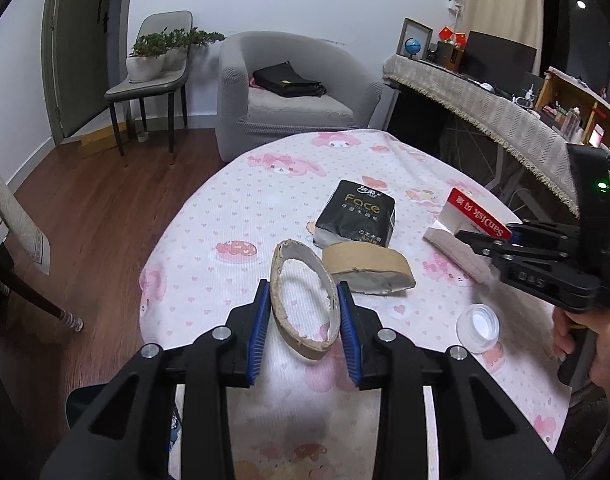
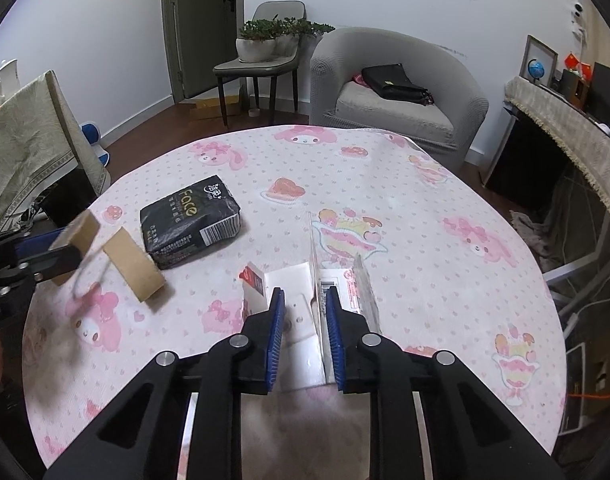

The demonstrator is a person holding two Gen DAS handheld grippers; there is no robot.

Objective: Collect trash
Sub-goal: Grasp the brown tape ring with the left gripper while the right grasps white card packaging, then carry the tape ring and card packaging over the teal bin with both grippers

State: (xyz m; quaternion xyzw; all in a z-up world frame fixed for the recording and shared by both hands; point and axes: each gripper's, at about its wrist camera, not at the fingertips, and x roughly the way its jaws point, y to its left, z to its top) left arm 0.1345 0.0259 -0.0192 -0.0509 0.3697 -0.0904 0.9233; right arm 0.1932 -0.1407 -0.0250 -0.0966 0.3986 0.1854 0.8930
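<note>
Bench: round top under a pink cartoon cloth (image 2: 405,208), its rim curving off on every side, wood floor beyond the far-left edge.
Left gripper (image 1: 304,312): fingers clamped on a squashed cardboard ring (image 1: 305,304), held clear of the cloth.
Second ring: a flattened cardboard ring (image 1: 367,270) lay on the bench just right of the held one, close to a black tissue pack (image 1: 355,214).
Right gripper (image 2: 304,312): fingers narrow, straddling the upright clear edge of an opened red-and-white package (image 2: 345,280); whether they pressed on it could not be told.
Package: near the bench's right side in the left view (image 1: 471,216).
Small lid: white cap (image 1: 477,326) near the bench's near-right edge.
Open room: bare cloth across the far half of the bench, up to the grey armchair (image 2: 397,84).
</note>
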